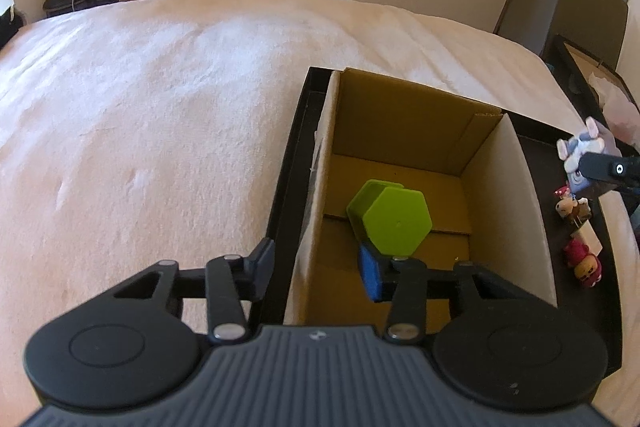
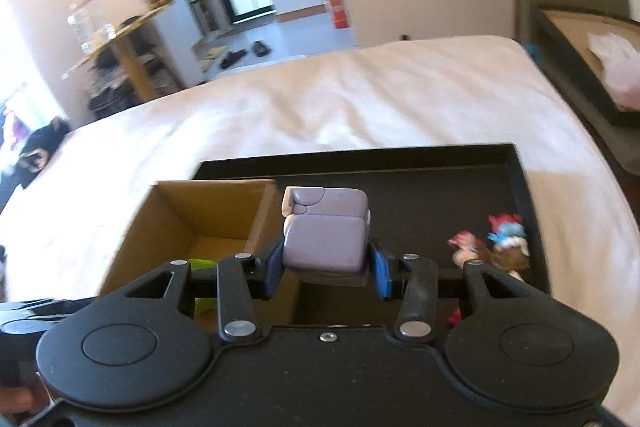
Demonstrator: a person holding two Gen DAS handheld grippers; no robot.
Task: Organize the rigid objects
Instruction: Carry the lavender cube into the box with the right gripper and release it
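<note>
An open cardboard box [image 1: 416, 115] stands in a black tray [image 1: 292, 155] on the bed. A lime green hexagonal container [image 1: 394, 221] lies inside the box. My left gripper [image 1: 316, 267] is open and empty, straddling the box's left wall, with its right finger inside the box next to the green container. My right gripper [image 2: 326, 269] is shut on a grey-purple block figurine [image 2: 326, 233], held above the tray beside the box [image 2: 208, 211]. The figurine also shows in the left wrist view [image 1: 586, 151]. Small toy figures [image 2: 490, 249] stand on the tray [image 2: 440, 187] to the right.
The white blanket [image 1: 160, 107] covers the bed to the left of and beyond the tray. Several small figures [image 1: 580, 251] stand in the tray right of the box. A dark framed board [image 2: 588, 55] lies off the bed's right side. A shelf and slippers are on the floor beyond.
</note>
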